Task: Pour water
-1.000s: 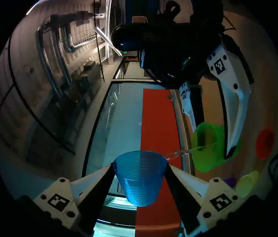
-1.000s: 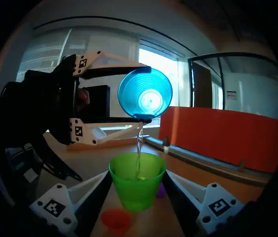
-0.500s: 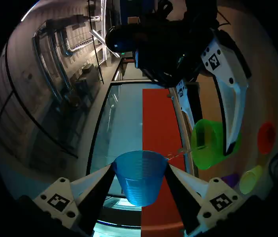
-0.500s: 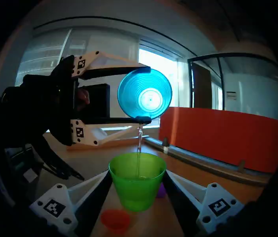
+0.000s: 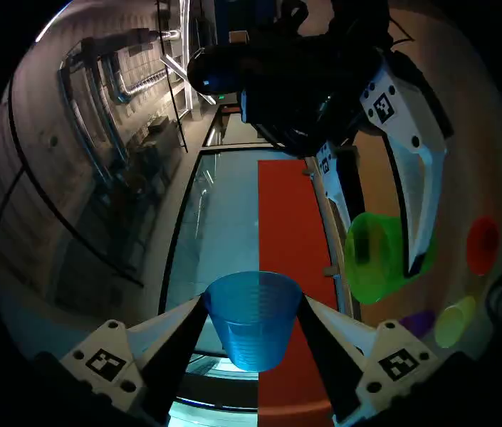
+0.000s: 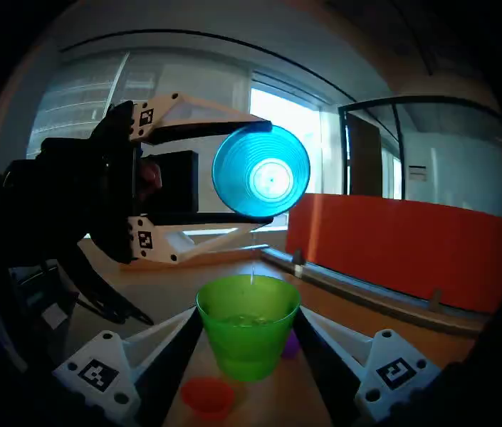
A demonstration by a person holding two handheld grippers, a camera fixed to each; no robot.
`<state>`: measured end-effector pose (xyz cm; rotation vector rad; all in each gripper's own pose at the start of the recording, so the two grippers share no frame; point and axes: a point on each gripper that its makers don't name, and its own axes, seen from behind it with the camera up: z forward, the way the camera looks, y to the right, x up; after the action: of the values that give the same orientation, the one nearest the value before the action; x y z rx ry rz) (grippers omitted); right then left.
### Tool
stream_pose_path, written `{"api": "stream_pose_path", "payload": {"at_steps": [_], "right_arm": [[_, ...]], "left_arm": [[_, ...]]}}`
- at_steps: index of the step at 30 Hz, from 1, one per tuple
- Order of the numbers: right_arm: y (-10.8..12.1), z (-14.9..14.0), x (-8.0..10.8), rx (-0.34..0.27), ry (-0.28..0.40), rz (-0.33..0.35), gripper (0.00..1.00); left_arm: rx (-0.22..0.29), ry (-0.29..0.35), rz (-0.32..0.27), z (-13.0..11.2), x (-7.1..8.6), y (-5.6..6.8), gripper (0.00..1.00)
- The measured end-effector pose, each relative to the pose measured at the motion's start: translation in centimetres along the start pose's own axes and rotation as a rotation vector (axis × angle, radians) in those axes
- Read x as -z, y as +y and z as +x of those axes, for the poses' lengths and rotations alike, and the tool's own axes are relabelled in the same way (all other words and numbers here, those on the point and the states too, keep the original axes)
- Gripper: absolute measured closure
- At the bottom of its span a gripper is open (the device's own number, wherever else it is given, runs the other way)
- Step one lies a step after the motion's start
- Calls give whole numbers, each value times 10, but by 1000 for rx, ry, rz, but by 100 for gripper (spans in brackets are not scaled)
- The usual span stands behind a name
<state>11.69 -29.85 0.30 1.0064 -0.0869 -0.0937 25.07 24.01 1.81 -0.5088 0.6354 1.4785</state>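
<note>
The left claw [image 5: 253,312] pinches the blue cup [image 5: 253,338] between both fingers, low centre in the left gripper view. In the right gripper view it sits upper left, turned on its side by a hand [image 6: 115,188] that is dark against the window. The cup lies level with its mouth facing the camera. Directly below, the right claw [image 6: 248,322] clamps the green cup [image 6: 248,352] upright at lower centre, with water in it below the rim. Black-and-white square markers [image 6: 100,373] sit on the claw fingers. On the bench [image 6: 172,292], an orange cup [image 6: 208,395] stands at the bottom edge. A small purple thing [image 6: 291,345] peeks out beside the green cup.
</note>
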Motion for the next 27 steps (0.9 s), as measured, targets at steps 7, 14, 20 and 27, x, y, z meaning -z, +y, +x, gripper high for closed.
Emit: {"api": "stream_pose_path", "payload": {"at_steps": [7,14,20,27], "right_arm": [[0,-2,0,0,-3,0,10],[1,-3,1,0,-5,0,10],[1,-3,1,1,-7,0,10],[1,-1,3,3,-6,-2,10]], "left_arm": [[8,3,-2,0,-3,-1,13],[47,-1,-10,-5,-4,1,13],[118,-15,-22,-11,-4,6,13],[247,-21,-41,-14,-3,14,13]]}}
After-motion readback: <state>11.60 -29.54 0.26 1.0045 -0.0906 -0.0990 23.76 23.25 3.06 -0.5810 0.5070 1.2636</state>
